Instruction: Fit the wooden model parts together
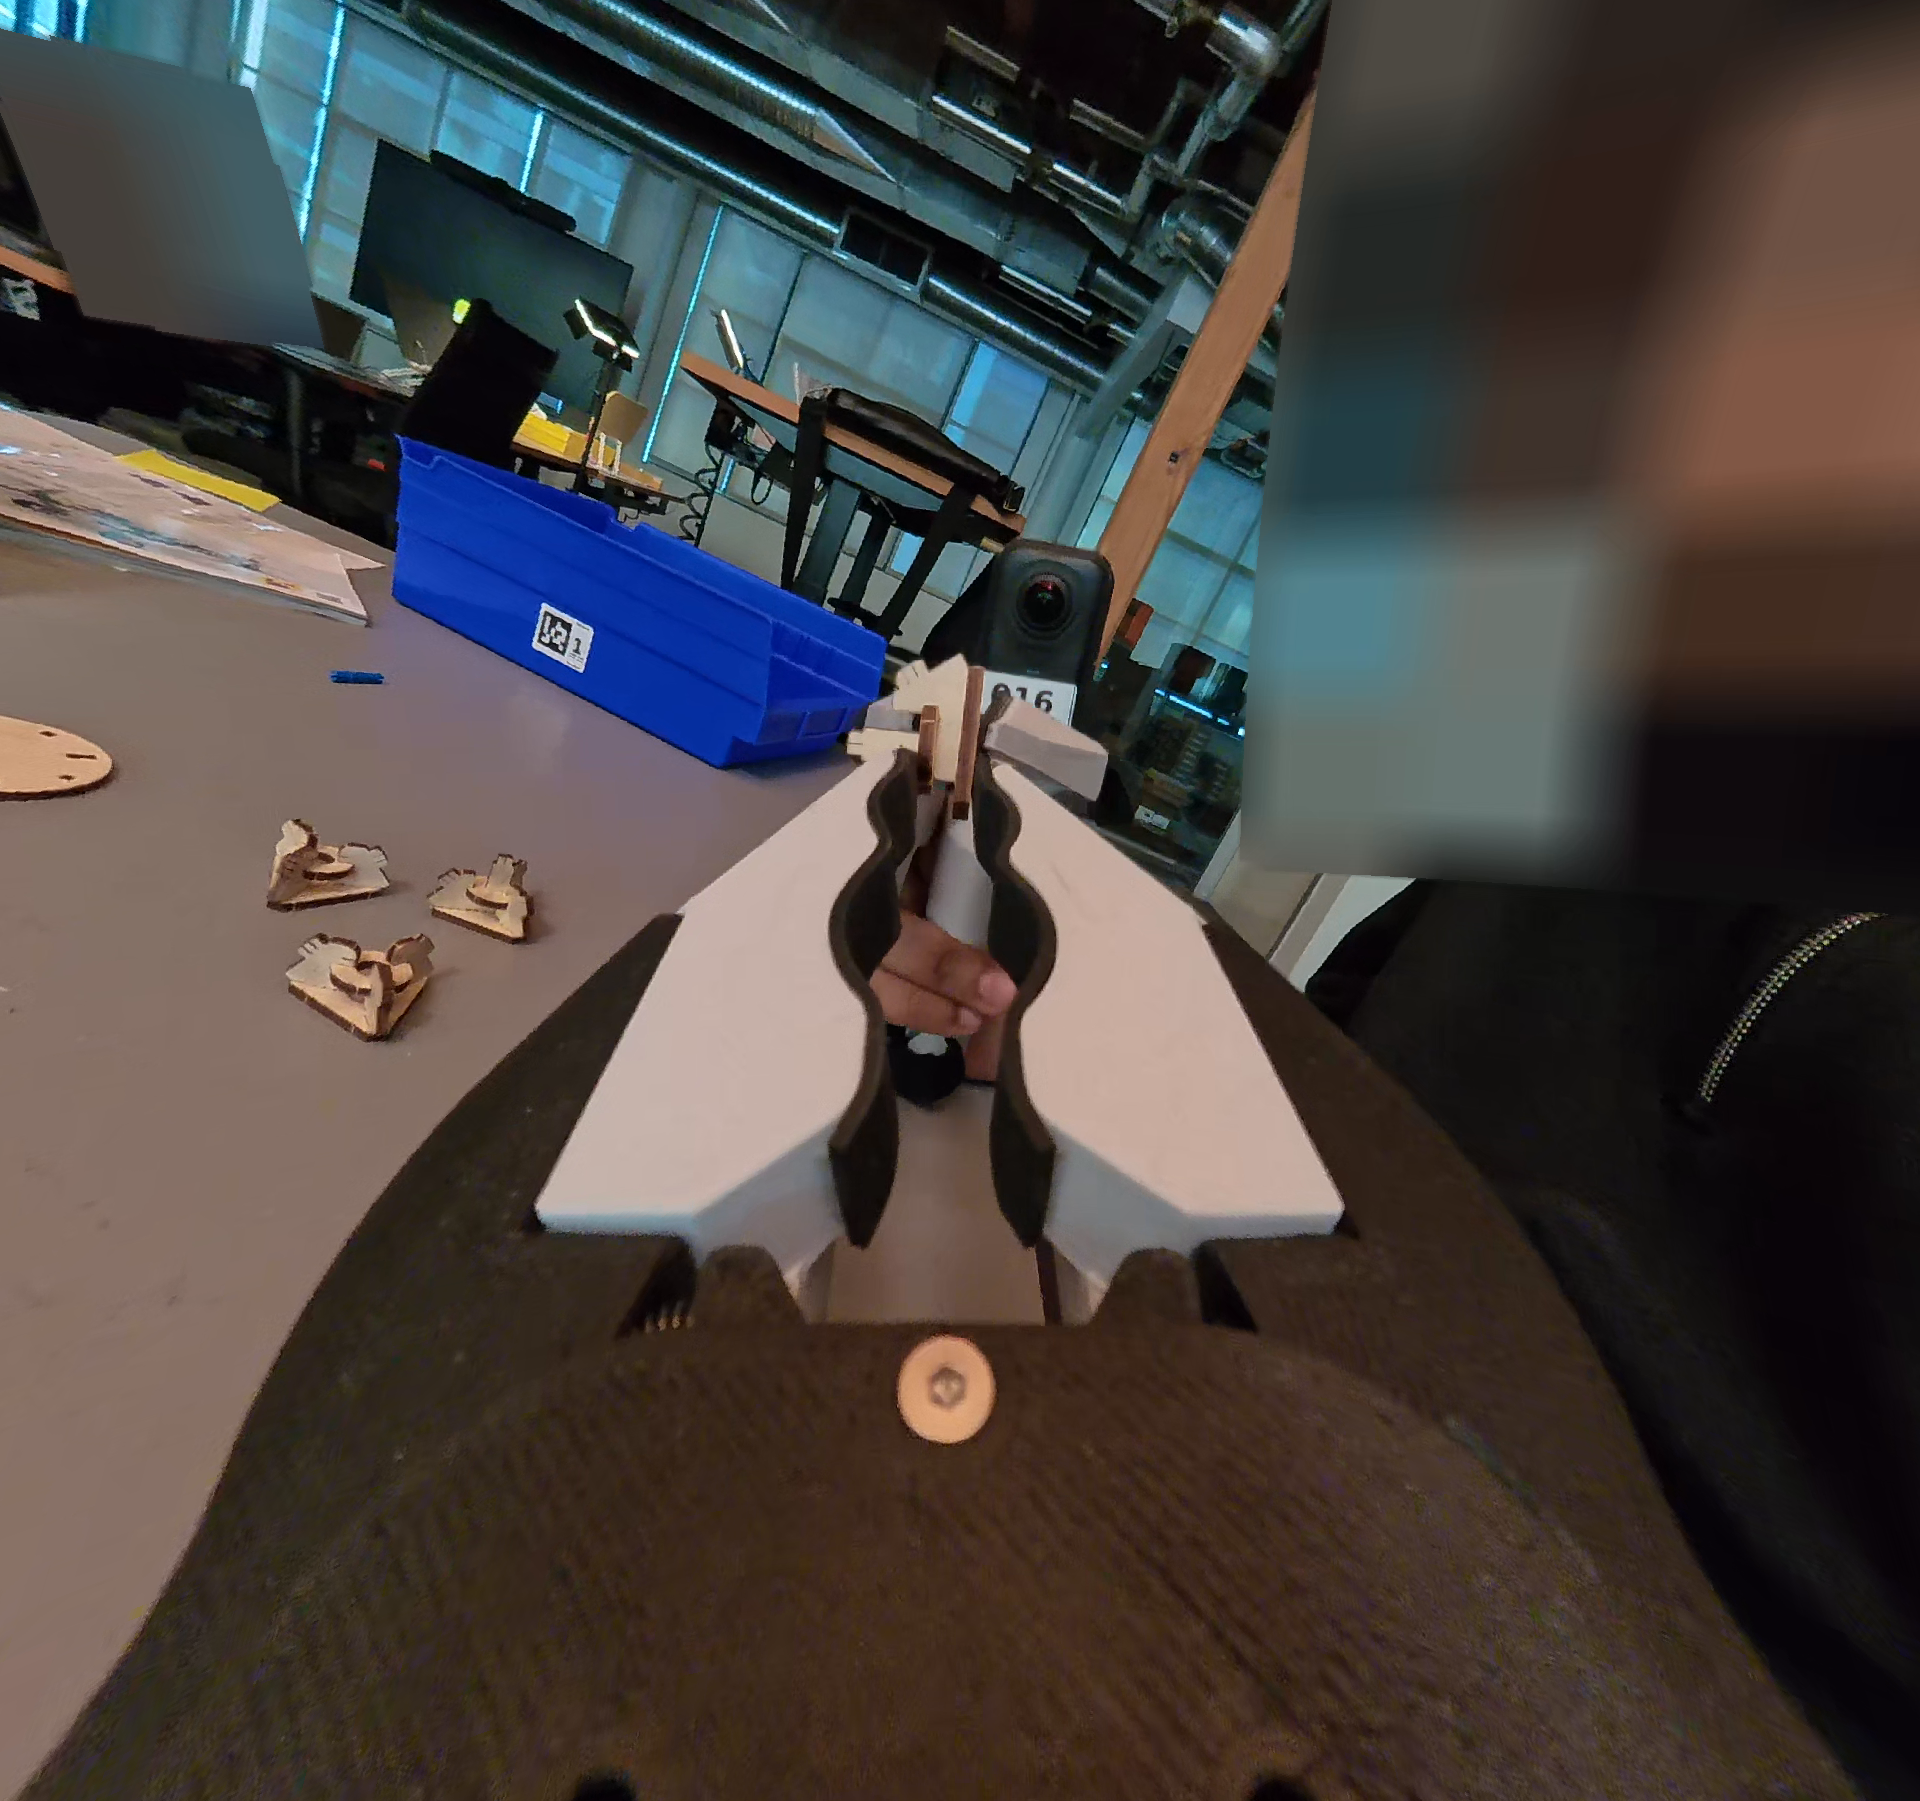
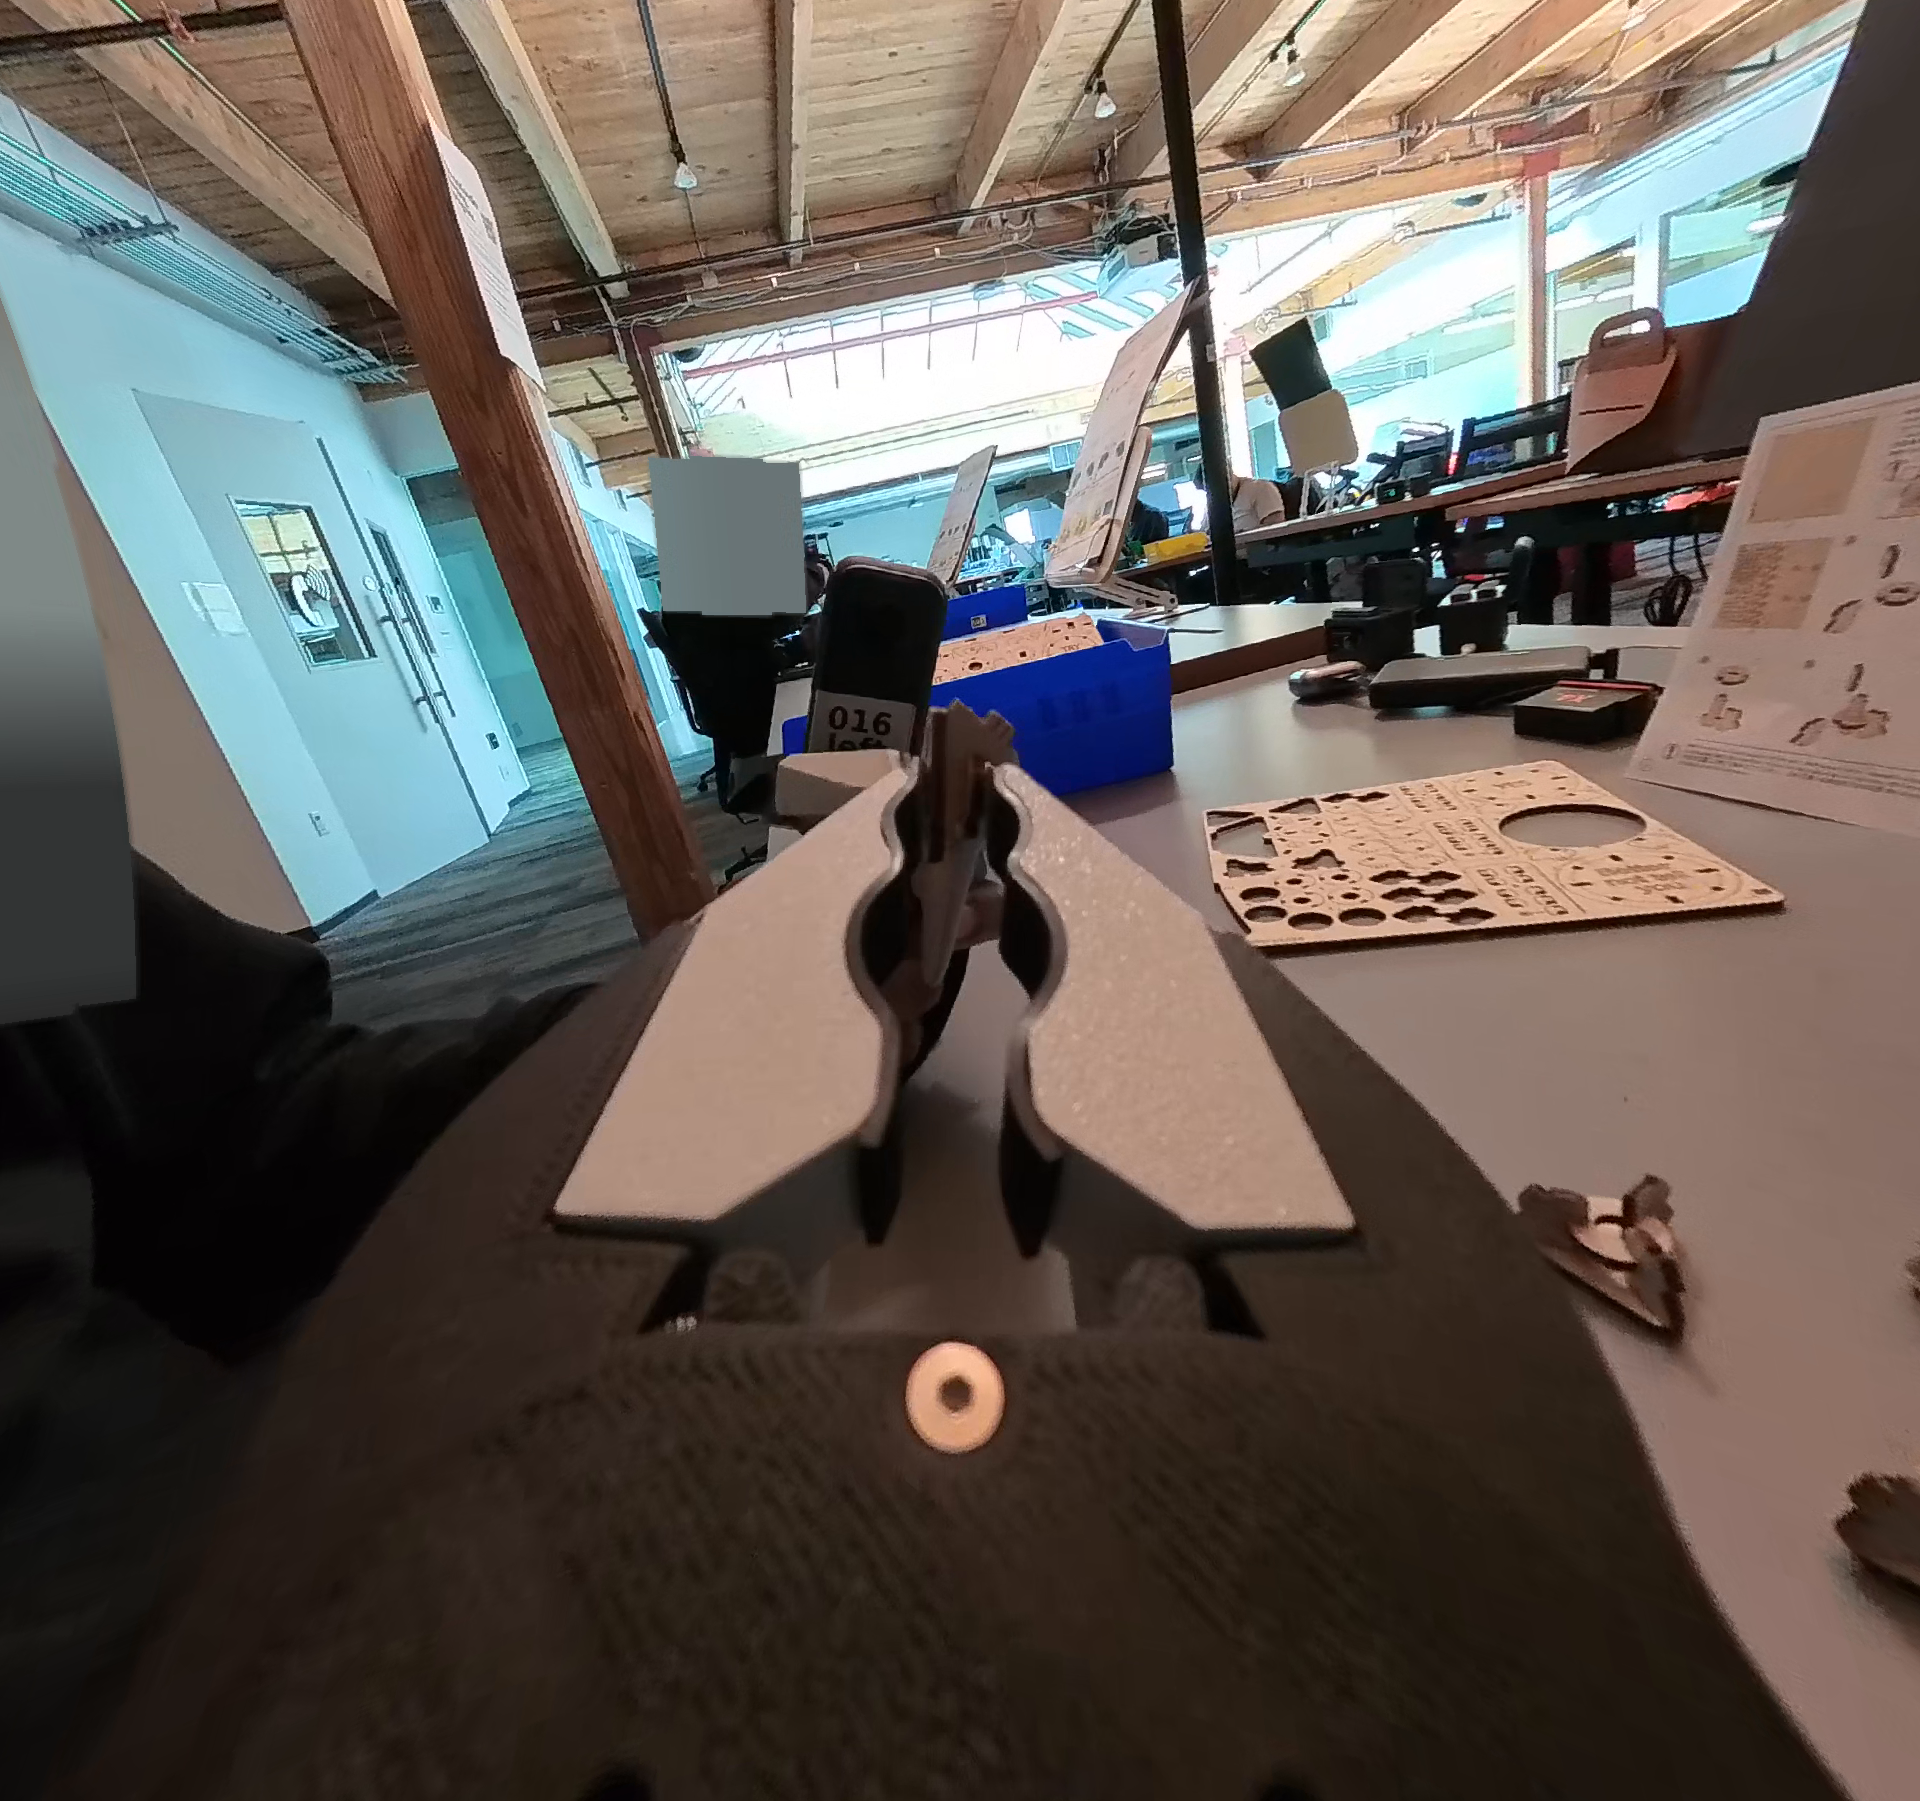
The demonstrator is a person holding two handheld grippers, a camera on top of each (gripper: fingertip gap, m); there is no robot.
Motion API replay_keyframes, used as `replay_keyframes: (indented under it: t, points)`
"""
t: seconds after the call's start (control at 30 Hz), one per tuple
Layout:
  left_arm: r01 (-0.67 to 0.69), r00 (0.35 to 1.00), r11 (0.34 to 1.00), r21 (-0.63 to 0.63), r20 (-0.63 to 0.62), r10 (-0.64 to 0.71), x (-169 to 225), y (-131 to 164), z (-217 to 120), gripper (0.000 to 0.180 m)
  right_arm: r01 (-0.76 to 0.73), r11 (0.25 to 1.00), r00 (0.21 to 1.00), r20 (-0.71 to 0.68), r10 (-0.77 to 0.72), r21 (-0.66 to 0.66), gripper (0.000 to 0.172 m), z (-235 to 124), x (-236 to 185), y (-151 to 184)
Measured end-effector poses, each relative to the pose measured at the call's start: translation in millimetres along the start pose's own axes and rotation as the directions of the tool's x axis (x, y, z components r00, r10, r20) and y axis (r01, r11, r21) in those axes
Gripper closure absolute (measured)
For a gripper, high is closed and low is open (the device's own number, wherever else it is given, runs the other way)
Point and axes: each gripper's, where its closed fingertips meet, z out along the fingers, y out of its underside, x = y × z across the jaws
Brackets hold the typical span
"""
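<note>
My left gripper (image 1: 948,777) is shut on a small assembly of thin laser-cut wooden pieces (image 1: 951,728), which stick up out of its tips above the grey table's (image 1: 260,1076) near edge. My right gripper (image 2: 951,801) faces it tip to tip and is shut on the same small wooden assembly (image 2: 961,749). The right gripper's white fingers (image 1: 1049,749) and camera (image 1: 1044,608) show just behind the pieces in the left wrist view. The left gripper's finger (image 2: 831,780) and camera (image 2: 873,660) show just behind them in the right wrist view. A hand (image 1: 940,982) shows between the left fingers.
A blue bin (image 1: 623,598) stands on the table, also in the right wrist view (image 2: 1060,712). Three small wooden assemblies (image 1: 358,982), a wooden disc (image 1: 42,759) and a booklet (image 1: 156,525) lie left. A punched-out wooden sheet (image 2: 1486,868), an instruction sheet (image 2: 1797,608) and black devices (image 2: 1475,681) lie right. Only a small space, under 4 cm, lies between the two pairs of fingers.
</note>
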Motion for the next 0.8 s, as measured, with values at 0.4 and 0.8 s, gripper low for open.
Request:
replay_keyframes:
  t: [0.4, 0.8]
  points:
    - [0.037, 0.999, 0.997, 0.068, -0.029, -0.035, 1, -10, -8, 0.173, 0.006, 0.999, 1.000, -0.024, -0.005, 0.043, 0.153, -3, 3, -5]
    - [0.011, 1.000, 1.000, 0.010, -0.014, -0.011, 2, -1, -1, 0.172, -0.002, 1.000, 1.000, -0.011, 0.003, 0.031, 0.153, -1, 1, -3]
